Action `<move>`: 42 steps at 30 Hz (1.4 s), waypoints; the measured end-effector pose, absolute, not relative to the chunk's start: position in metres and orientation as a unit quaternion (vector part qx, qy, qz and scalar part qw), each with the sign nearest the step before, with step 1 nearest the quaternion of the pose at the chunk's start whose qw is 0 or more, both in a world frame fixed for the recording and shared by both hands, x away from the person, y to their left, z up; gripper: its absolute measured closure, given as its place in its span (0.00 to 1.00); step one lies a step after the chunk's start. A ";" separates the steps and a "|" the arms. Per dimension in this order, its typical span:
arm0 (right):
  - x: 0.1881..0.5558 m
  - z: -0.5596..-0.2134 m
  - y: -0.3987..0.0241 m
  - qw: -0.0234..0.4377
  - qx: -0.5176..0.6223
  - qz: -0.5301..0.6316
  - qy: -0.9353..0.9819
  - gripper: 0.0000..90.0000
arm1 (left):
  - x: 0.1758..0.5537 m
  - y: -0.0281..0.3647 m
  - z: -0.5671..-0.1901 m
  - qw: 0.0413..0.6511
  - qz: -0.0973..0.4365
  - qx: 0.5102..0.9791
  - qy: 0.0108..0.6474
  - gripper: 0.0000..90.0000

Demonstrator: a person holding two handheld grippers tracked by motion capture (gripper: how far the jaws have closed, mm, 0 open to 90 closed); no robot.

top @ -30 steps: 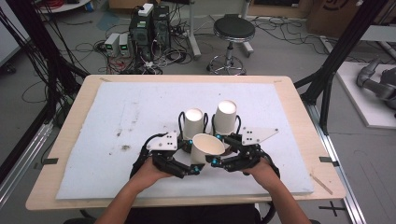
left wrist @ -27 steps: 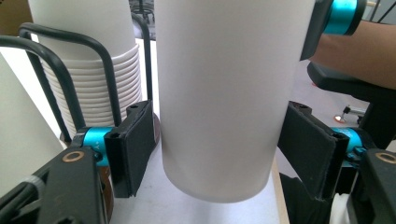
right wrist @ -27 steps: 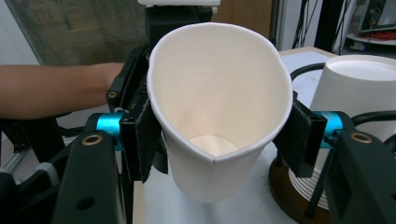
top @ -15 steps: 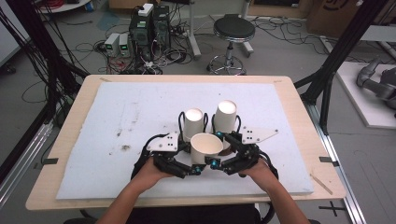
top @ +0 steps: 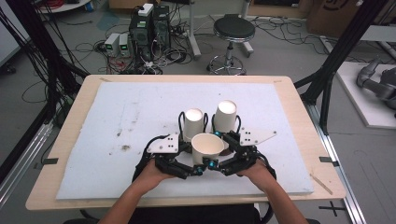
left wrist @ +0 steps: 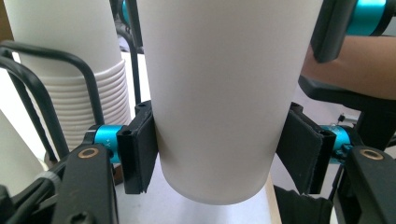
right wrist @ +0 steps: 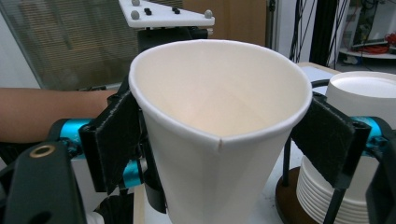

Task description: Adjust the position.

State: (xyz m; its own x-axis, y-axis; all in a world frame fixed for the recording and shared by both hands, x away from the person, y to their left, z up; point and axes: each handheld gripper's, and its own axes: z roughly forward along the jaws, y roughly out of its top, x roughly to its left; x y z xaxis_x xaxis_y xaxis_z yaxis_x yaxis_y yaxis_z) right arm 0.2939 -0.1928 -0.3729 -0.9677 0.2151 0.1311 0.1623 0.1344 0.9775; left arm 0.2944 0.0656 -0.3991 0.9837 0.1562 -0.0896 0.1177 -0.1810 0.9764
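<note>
I have the paper cup (top: 207, 148) upright between both tongs, near the front edge of the surface (top: 116, 116), just before the two stacks of upside-down cups in their wire holders (top: 193, 122) (top: 226, 115). The left tongs (top: 198, 171) pinch the cup low on its wall; in the left gripper view both pads press the sides of the cup (left wrist: 219, 93), so grip is there. The right tongs (top: 211, 164) have just been opening; in the right gripper view the cup (right wrist: 219, 140) stands between the pads, the left one seems to touch under the rim, the right one is just apart, so I judge them spread, not holding. To do this step well I think: keep left pinch light, bc the thin wall dents easy, hold cup vertical, and bring right tongs away sideways w/o knocking the rim or the near stack. Surface is a white sheet w/ some dark stains on a wood top. Behind it: a round stool (top: 233, 30), PC boxes (top: 149, 21) w/ many cables, black frame posts (top: 345, 46).
</note>
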 end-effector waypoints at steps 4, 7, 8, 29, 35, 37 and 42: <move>0.294 -0.373 -0.193 0.015 0.119 0.649 0.752 0.31 | 0.294 0.065 -0.398 0.640 0.016 0.763 0.090 0.39; 0.294 -0.373 -0.193 0.013 0.113 0.651 0.751 0.35 | 0.294 0.065 -0.399 0.641 0.014 0.762 0.091 0.39; 0.294 -0.373 -0.193 0.014 0.114 0.651 0.750 0.37 | 0.294 0.064 -0.399 0.641 0.014 0.762 0.089 0.39; 0.299 -0.368 -0.208 0.052 0.121 0.636 0.760 0.40 | 0.299 0.105 -0.396 0.640 0.060 0.750 0.154 0.30; 0.300 -0.368 -0.208 0.055 0.123 0.630 0.765 0.40 | 0.305 0.130 -0.397 0.644 0.086 0.738 0.183 0.25; 0.300 -0.368 -0.209 0.056 0.124 0.629 0.765 0.40 | 0.305 0.135 -0.396 0.647 0.094 0.733 0.188 0.24; 0.298 -0.367 -0.210 0.058 0.120 0.628 0.767 0.40 | 0.306 0.145 -0.394 0.648 0.108 0.727 0.199 0.24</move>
